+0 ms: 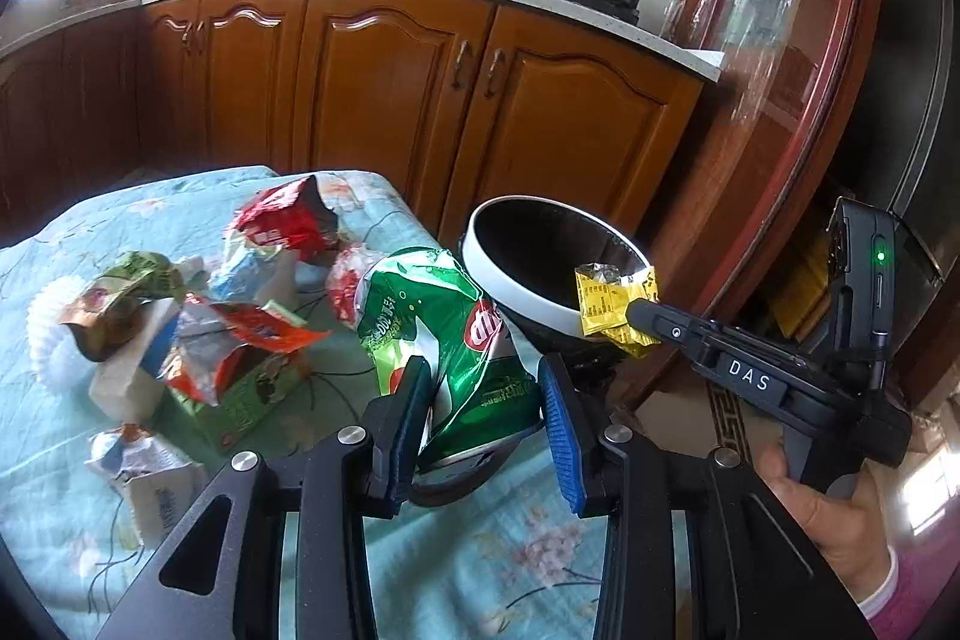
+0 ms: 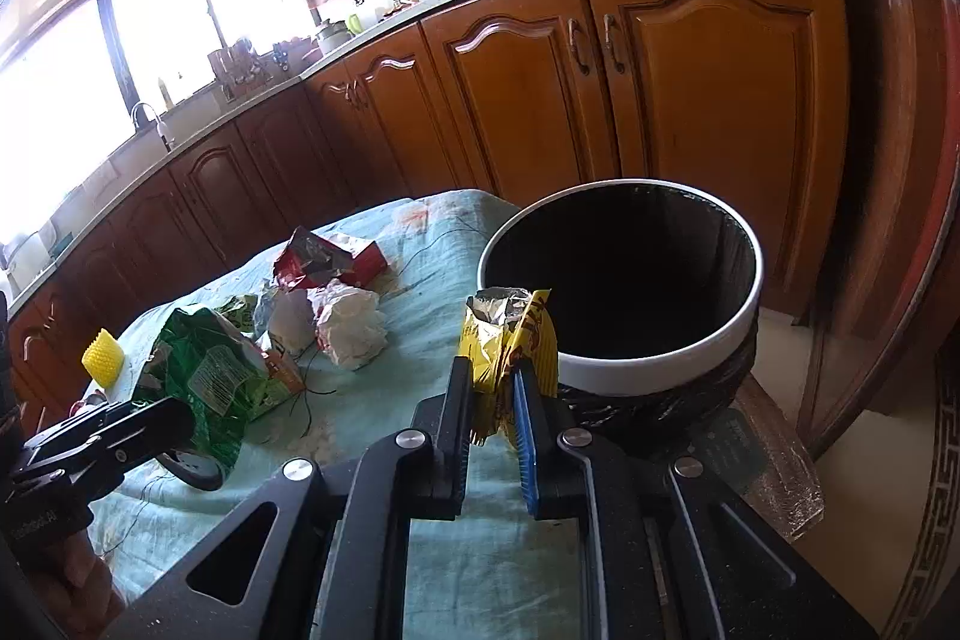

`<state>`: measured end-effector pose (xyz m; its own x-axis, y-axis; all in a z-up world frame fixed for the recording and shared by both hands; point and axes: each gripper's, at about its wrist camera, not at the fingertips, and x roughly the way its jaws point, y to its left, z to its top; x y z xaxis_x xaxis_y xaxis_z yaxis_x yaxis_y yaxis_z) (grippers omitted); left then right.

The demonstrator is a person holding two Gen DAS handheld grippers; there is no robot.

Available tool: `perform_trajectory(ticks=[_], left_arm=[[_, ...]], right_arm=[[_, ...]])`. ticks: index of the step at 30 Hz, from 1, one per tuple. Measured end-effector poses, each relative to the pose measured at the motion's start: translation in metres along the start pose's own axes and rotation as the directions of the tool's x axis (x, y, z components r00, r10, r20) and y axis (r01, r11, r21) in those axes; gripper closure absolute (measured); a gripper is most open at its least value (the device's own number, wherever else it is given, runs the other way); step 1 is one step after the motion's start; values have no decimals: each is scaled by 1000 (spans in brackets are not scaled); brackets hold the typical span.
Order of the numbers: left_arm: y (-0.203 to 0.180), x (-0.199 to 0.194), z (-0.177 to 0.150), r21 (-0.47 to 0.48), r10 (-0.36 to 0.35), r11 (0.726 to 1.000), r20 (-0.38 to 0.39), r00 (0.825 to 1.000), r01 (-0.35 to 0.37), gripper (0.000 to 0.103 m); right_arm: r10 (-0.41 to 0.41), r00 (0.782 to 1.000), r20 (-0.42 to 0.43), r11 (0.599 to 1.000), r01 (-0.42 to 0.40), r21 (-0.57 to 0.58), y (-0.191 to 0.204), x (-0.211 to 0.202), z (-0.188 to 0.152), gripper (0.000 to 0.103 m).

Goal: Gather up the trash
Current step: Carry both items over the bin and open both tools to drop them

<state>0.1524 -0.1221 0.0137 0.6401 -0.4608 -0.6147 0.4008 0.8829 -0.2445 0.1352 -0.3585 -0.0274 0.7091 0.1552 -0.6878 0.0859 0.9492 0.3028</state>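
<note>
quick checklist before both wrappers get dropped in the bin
1. Right gripper shut on the yellow wrapper: ok.
2. Left gripper shut on the green chip bag: ok.
3. Bin mouth open and unobstructed: ok.
4. Yellow wrapper over the bin opening: not ok, it sits at the near rim.
5. Green chip bag over the bin: not ok, it is beside it, above the tablecloth.
6. Room left inside the bin: cannot tell, interior too dark.
</note>
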Motion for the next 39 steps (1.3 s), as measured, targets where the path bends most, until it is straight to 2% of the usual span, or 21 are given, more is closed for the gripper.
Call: perform_trajectory(ticks=[17, 27, 36, 39], left_arm=[[-21, 107, 68, 42, -100, 994, -76, 992, 104, 67], [-27, 167, 102, 26, -119, 992, -124, 985, 123, 67], [-30, 211, 109, 26, -109, 993, -171, 979, 115, 67], [-32, 220, 111, 19, -102, 994, -184, 978, 107, 64]], right_arm=[[-64, 998, -6, 998, 65, 25, -57, 14, 34, 90], [-102, 993, -51, 994, 103, 23, -87, 36, 58, 89], [-110, 989, -97, 994, 112, 14, -105, 58, 66, 89], [-109, 988, -107, 994, 111, 8, -107, 62, 66, 84]])
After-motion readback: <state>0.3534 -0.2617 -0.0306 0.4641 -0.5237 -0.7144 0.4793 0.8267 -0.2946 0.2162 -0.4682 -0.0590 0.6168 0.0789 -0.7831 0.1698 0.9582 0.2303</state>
